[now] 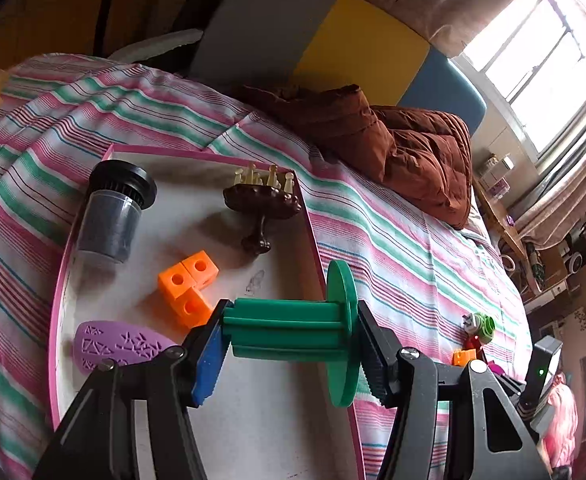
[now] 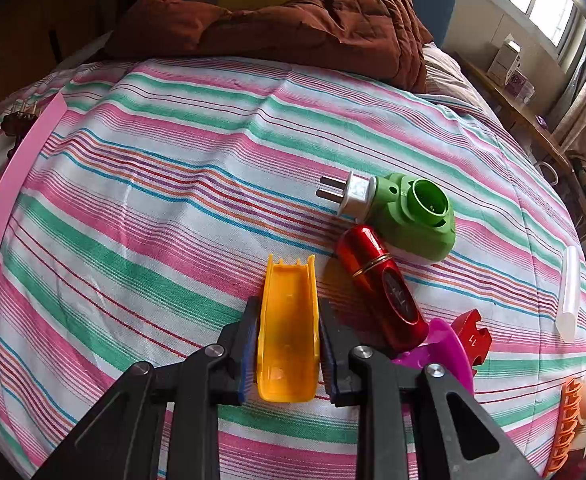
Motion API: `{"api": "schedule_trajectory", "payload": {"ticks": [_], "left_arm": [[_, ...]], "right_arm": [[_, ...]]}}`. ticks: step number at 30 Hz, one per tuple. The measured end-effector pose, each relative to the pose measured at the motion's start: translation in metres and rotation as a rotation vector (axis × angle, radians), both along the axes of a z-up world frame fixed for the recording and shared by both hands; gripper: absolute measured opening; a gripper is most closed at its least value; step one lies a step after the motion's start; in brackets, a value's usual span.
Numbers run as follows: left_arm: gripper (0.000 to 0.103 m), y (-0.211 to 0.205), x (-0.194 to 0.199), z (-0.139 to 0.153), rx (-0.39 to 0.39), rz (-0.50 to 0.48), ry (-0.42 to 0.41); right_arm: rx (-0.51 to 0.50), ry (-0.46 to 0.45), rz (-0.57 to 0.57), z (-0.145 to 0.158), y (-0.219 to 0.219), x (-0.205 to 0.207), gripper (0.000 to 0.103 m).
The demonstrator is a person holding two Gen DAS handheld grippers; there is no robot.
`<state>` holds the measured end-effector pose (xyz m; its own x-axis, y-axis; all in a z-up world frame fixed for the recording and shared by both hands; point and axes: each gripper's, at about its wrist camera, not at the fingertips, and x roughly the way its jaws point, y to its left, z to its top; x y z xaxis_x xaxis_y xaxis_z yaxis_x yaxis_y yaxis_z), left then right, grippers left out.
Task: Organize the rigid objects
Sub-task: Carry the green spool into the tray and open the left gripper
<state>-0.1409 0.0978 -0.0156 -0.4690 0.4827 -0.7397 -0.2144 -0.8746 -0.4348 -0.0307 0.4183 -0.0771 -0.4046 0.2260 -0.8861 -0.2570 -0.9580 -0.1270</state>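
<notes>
My left gripper (image 1: 289, 336) is shut on a green ribbed spool (image 1: 293, 330) with a round flange, held sideways over the right part of a pink-rimmed white tray (image 1: 59, 280). In that tray lie a black-capped jar (image 1: 111, 212), a dark brown stand with pale pegs (image 1: 262, 200), orange cubes (image 1: 187, 284) and a purple perforated piece (image 1: 121, 346). My right gripper (image 2: 289, 340) is shut on a yellow trough-shaped plastic piece (image 2: 289, 332) just above the striped bedspread. Right of it lie a red cylinder (image 2: 381, 288) and a green plug-in device (image 2: 405, 212).
A brown quilt (image 2: 277, 20) is bunched at the head of the bed. A magenta piece (image 2: 445, 344), a red puzzle-shaped block (image 2: 473, 336), a white stick (image 2: 569, 292) and an orange comb-like part (image 2: 569, 420) lie at the right. The tray's pink edge (image 2: 13, 200) shows at the left.
</notes>
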Motion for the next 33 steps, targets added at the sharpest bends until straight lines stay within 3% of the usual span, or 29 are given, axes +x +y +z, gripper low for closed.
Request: {"api": "schedule_trajectory", "payload": {"ticks": [5, 9, 13, 17, 19, 28, 33], "left_arm": [[0.06, 0.002, -0.018, -0.006, 0.003, 0.019, -0.011], [0.06, 0.009, -0.029, -0.017, -0.081, 0.025, -0.014], [0.059, 0.016, -0.036, -0.029, -0.105, 0.009, -0.026], [0.069, 0.018, -0.034, -0.029, -0.108, -0.002, -0.013], [0.074, 0.016, -0.03, -0.025, -0.117, 0.003, 0.004], [0.077, 0.01, 0.016, 0.013, -0.209, -0.005, 0.168], [0.077, 0.002, 0.049, 0.019, -0.227, -0.011, 0.193]], "right_arm": [[0.008, -0.002, 0.004, 0.0, -0.001, 0.0, 0.026], [0.007, -0.002, 0.002, 0.0, -0.002, 0.0, 0.026], [0.009, -0.002, 0.003, 0.0, -0.001, 0.0, 0.026], [0.008, -0.002, 0.003, 0.0, -0.001, 0.0, 0.026], [0.008, -0.002, 0.004, 0.0, -0.001, 0.0, 0.026], [0.016, -0.001, 0.008, -0.001, -0.002, 0.001, 0.026], [0.026, 0.001, 0.013, -0.001, -0.004, 0.001, 0.026]]}}
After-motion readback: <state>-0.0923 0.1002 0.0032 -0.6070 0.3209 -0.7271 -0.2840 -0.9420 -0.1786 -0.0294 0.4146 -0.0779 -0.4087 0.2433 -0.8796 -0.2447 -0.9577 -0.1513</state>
